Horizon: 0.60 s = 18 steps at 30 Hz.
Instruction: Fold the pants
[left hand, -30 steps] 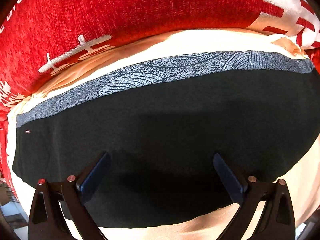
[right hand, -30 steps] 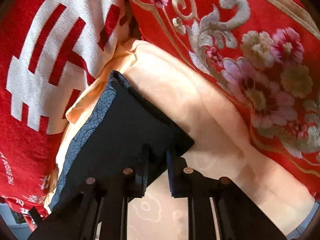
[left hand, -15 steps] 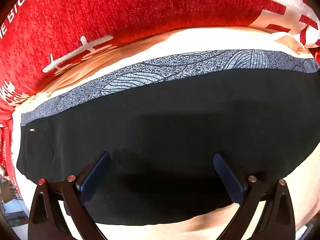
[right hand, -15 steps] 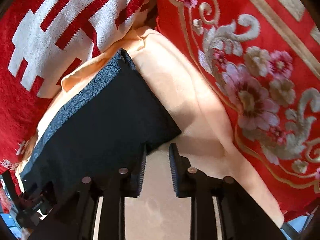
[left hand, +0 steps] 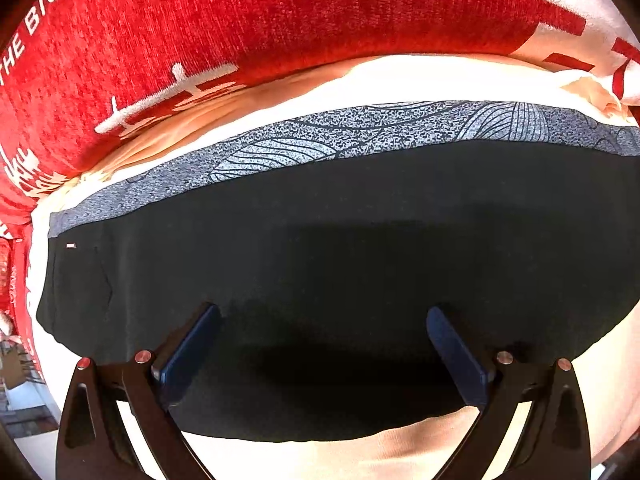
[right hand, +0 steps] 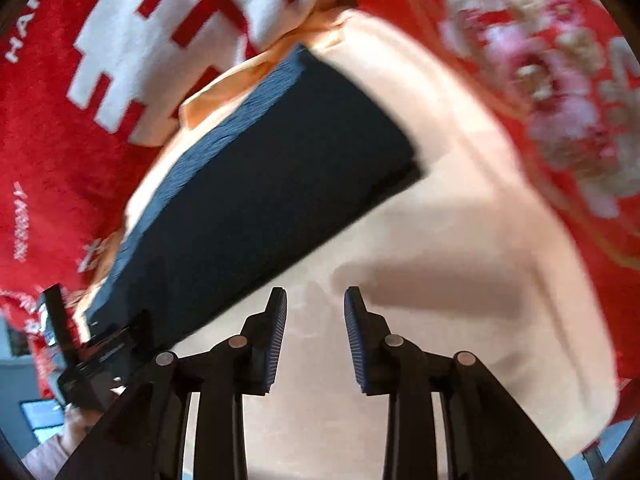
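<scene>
Both tools gape empty: left tool over pants, right tool beside.

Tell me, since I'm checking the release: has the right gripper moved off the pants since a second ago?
Yes. The right gripper has backed off the pants corner onto the peach sheet; its jaws have just been opening, nothing between them.

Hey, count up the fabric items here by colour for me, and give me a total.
Black pants with a grey patterned band: 1
Peach cloth under the pants: 1
Red textiles with white lettering: 1
Red textiles with floral embroidery: 1
Total: 4
</scene>
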Tool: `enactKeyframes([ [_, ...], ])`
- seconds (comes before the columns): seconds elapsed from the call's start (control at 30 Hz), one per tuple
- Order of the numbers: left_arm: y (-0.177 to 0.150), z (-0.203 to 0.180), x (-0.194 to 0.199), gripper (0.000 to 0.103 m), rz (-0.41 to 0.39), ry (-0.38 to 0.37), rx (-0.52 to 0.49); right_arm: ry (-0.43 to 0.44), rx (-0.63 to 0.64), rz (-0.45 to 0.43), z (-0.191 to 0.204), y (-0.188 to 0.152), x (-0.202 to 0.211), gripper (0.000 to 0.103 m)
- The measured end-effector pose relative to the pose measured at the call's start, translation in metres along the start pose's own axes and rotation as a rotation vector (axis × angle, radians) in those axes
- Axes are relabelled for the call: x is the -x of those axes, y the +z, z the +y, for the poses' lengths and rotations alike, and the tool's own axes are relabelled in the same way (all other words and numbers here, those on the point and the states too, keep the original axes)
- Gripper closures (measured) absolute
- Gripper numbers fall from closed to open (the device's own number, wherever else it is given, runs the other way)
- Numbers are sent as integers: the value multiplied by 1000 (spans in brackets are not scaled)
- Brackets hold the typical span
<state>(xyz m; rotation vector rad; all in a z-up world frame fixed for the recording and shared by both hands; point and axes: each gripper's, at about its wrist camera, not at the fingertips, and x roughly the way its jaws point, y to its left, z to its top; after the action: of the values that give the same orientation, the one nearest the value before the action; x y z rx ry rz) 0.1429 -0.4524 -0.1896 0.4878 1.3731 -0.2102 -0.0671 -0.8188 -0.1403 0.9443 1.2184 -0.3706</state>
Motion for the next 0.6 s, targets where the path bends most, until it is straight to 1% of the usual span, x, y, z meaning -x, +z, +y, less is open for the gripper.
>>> enactKeyframes([
  [0.1, 1, -2, 2, 0, 4, 13, -6, 50, -31, -5, 4, 3, -8, 70],
  [0.17, 1, -3, 2, 0, 5, 14, -8, 65, -46, -16, 5, 4, -10, 70],
  [0.23, 3, -2, 2, 0, 6, 9, -9, 77, -72, -19, 3, 7, -13, 65],
  [0.3, 4, -1, 2, 0, 11, 5, -4, 97, -98, -17, 6, 13, -26, 64],
  [0.43, 7, -2, 1, 0, 12, 12, -15, 107, -135, -10, -2, 14, -26, 64],
  [0.6, 10, -8, 4, 0, 10, 30, -50, 122, -141, -16, -7, 14, -24, 63],
])
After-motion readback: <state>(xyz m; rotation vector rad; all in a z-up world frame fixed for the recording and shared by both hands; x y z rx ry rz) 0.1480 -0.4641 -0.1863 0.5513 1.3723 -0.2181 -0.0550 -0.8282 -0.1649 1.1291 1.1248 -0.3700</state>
